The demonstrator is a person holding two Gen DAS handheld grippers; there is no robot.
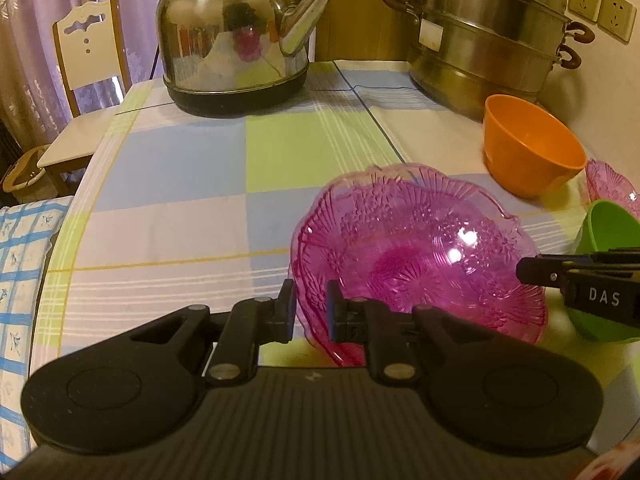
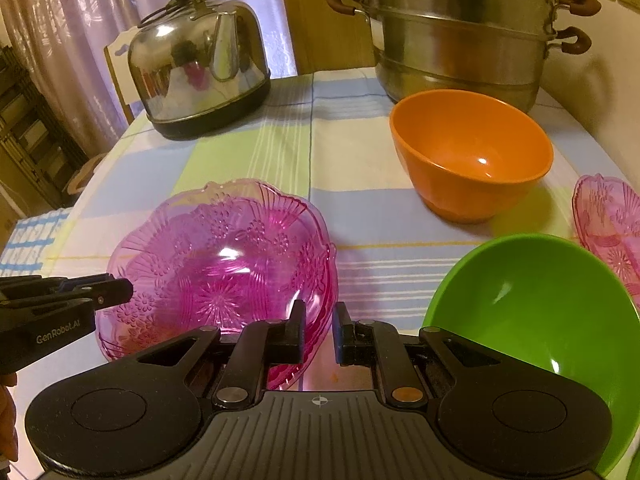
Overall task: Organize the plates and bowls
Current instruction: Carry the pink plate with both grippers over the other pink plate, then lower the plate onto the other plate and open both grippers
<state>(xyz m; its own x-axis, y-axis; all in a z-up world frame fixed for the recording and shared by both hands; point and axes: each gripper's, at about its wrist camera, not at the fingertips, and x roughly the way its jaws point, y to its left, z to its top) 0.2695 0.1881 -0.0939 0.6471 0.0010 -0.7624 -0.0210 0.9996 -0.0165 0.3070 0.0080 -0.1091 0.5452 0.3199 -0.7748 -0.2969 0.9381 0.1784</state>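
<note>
A pink clear plastic dish sits on the checked tablecloth; it looks like two stacked. My left gripper is shut on its near-left rim. My right gripper is shut on the opposite rim of the same pink dish. The right gripper's fingers show in the left wrist view, the left gripper's fingers in the right wrist view. An orange bowl stands behind. A green bowl is close on the right. Another pink dish lies at the far right.
A steel kettle stands at the back left of the table. A tall steel steamer pot stands at the back right against the wall. A chair is beyond the table's left edge.
</note>
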